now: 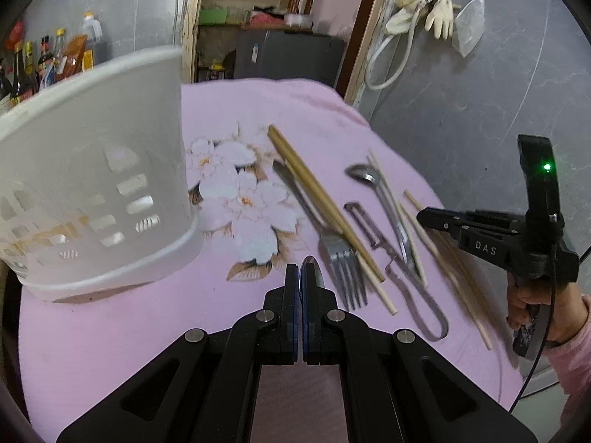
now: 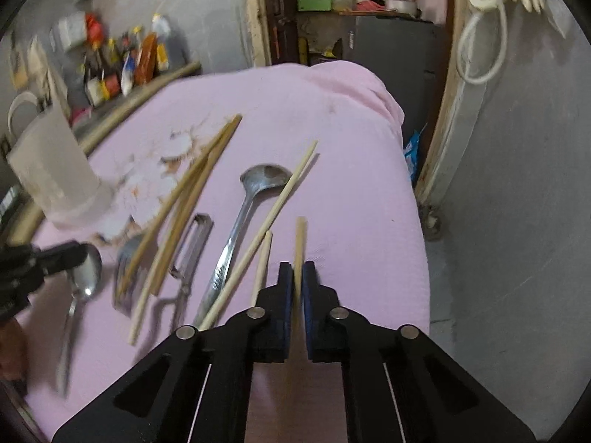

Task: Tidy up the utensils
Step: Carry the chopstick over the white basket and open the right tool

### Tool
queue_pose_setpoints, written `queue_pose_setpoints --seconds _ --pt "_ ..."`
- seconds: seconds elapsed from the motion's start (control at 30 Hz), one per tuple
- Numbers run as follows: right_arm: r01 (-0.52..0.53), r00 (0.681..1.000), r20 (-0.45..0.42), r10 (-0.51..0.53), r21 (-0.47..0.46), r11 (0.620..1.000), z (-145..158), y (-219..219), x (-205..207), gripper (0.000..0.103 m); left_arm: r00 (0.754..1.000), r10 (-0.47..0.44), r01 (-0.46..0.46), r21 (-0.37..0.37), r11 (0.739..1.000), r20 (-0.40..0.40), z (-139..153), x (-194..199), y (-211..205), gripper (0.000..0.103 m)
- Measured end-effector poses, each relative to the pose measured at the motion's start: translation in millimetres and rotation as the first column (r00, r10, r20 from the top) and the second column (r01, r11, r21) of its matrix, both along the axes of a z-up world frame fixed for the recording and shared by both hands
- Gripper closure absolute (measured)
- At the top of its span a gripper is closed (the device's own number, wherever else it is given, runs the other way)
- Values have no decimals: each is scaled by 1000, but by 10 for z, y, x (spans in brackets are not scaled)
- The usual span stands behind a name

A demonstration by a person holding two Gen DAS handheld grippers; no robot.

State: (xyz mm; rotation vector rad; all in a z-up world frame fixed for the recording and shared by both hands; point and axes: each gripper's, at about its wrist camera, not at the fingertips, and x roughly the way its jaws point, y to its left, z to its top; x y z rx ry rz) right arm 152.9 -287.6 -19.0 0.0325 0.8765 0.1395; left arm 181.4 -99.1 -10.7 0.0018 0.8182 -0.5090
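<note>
The left gripper [image 1: 300,277] clamps a spoon [image 1: 309,269]; the right gripper [image 2: 297,277] pinches one pale chopstick [image 2: 300,243]. The holder [image 1: 92,170] stands at ten o'clock on the cloth [image 1: 110,332]. Carry each level, then tip it in handle-first (the thin stick may swivel).

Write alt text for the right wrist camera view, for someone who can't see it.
The right claw is shut on a pale chopstick above a pink tablecloth. To its left lie more chopsticks, a ladle, a peeler and a fork. At far left, the left claw grips a spoon near a white holder.
</note>
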Motion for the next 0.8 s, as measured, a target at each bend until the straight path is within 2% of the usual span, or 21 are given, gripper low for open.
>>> queue_pose_setpoints --seconds 0.07,0.2,0.27,0.4,0.5,0.6,0.7,0.8 --pt "20 998 51 -24 71 997 68 -57 -81 100 999 5 -5 -10 1000 54 83 -62 10 103" --pt "5 978 207 -34 141 990 275 -14 -302 100 982 38 -34 -22 999 184 278 -183 29 103" --pt "-11 947 319 -43 168 986 412 46 -444 100 966 68 -60 -41 997 248 401 -243 73 103" --pt "-84 845 533 -33 194 977 693 299 -637 100 932 124 -108 -65 992 341 640 -305 164 103" --pt "-146 755 655 -14 190 971 891 560 -672 100 888 192 -166 -98 981 417 896 -330 315 103" --pt "-205 675 738 9 176 963 1072 835 -635 100 843 267 -230 -135 964 467 1141 -337 540 103" --pt "-259 618 786 18 182 948 1207 1079 -576 100 784 351 -305 -174 936 512 1387 -324 830 103" --pt "-309 577 816 16 200 930 1338 1330 -421 100 704 421 -396 -176 901 572 1571 -332 1110 103"
